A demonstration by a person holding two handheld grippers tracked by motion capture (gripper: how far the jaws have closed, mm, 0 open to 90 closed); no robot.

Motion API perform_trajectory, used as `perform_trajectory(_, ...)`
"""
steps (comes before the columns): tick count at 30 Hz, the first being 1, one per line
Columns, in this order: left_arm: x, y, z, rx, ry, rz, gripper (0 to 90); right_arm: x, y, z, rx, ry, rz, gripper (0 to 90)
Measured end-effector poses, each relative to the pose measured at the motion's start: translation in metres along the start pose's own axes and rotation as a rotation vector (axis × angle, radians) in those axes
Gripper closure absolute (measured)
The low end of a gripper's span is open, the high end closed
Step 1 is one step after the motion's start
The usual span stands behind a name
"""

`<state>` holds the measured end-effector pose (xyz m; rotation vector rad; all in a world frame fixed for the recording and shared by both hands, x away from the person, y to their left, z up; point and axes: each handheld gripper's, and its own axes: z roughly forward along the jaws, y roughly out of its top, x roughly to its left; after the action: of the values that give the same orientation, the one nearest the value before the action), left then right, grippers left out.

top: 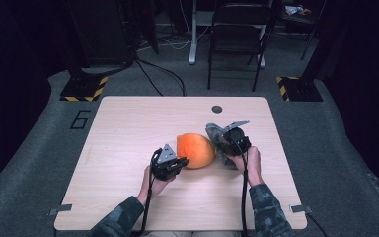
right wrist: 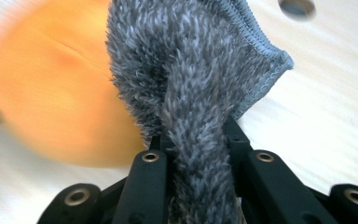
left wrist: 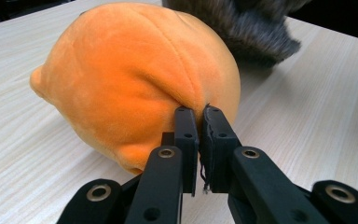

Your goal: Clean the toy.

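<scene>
An orange plush toy (top: 195, 149) lies on the pale wooden table (top: 128, 128), near its middle. My left gripper (top: 182, 162) reaches it from the lower left. In the left gripper view the jaws (left wrist: 198, 114) stand almost together, pinching a fold of the plush (left wrist: 130, 79). A grey fuzzy cloth (top: 216, 134) sits just right of the plush. My right gripper (top: 229, 139) is shut on this cloth. The right gripper view has the cloth (right wrist: 186, 70) bunched between the jaws (right wrist: 193, 135), covering their tips, with the plush (right wrist: 51, 93) blurred behind at left.
A round cable hole (top: 217, 109) sits near the table's far edge. A folding chair (top: 237, 34) and stand bases with hazard tape (top: 84, 88) are on the floor beyond the table. Bare wood surrounds the two objects.
</scene>
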<state>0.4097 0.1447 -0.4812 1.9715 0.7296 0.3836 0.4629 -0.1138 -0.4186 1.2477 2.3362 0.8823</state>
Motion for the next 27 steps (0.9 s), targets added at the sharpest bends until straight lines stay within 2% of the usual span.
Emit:
perform_trajectory(2, -0.001, 0.0, 0.0, -0.004, 0.006, 0.0, 85.3, 0.011, 0.006, -0.005, -0.013, 0.037, -0.036, 76.2)
perform_trajectory(5, 0.0, 0.0, 0.0, -0.007, 0.012, 0.003, 84.7, 0.028, 0.008, 0.002, 0.034, 0.066, -0.097, 76.2)
perform_trajectory(6, 0.0, 0.0, -0.001, -0.003, 0.013, 0.007, 84.0, 0.032, 0.006, 0.008, 0.05, 0.057, -0.112, 76.2)
perform_trajectory(8, 0.0, 0.001, -0.002, -0.008, 0.021, 0.011, 80.4, 0.036, 0.001, 0.019, 0.057, 0.031, -0.116, 76.2)
perform_trajectory(9, -0.001, 0.002, -0.003, -0.013, 0.03, 0.019, 75.6, 0.036, 0.0, 0.023, 0.047, 0.018, -0.114, 76.2)
perform_trajectory(10, -0.003, 0.004, -0.005, -0.017, 0.052, 0.038, 69.3, 0.035, -0.001, 0.023, 0.041, 0.023, -0.094, 76.3)
perform_trajectory(13, -0.012, 0.008, -0.007, -0.027, 0.134, 0.095, 56.5, 0.03, -0.002, 0.023, 0.031, 0.029, -0.092, 76.2)
perform_trajectory(14, -0.012, 0.008, -0.007, -0.027, 0.134, 0.095, 53.8, 0.029, -0.002, 0.024, 0.027, 0.033, -0.094, 76.2)
perform_trajectory(15, -0.013, 0.007, -0.004, 0.0, 0.159, 0.116, 51.8, 0.029, -0.002, 0.024, 0.025, 0.035, -0.09, 76.2)
perform_trajectory(17, -0.012, 0.004, 0.0, 0.021, 0.159, 0.114, 50.0, 0.029, -0.002, 0.024, 0.025, 0.036, -0.09, 76.2)
perform_trajectory(19, -0.012, 0.001, 0.003, 0.03, 0.173, 0.126, 51.8, 0.03, -0.002, 0.024, 0.021, 0.042, -0.088, 76.1)
perform_trajectory(21, -0.012, -0.001, 0.005, 0.034, 0.19, 0.144, 60.3, 0.03, -0.001, 0.023, 0.027, 0.048, -0.092, 76.1)
perform_trajectory(23, -0.009, -0.003, 0.005, 0.022, 0.179, 0.116, 70.0, 0.029, 0.0, 0.021, 0.028, 0.062, -0.077, 75.9)
perform_trajectory(27, -0.008, -0.003, 0.003, 0.003, 0.165, 0.116, 81.2, 0.03, 0.003, 0.015, 0.01, 0.061, -0.071, 75.8)
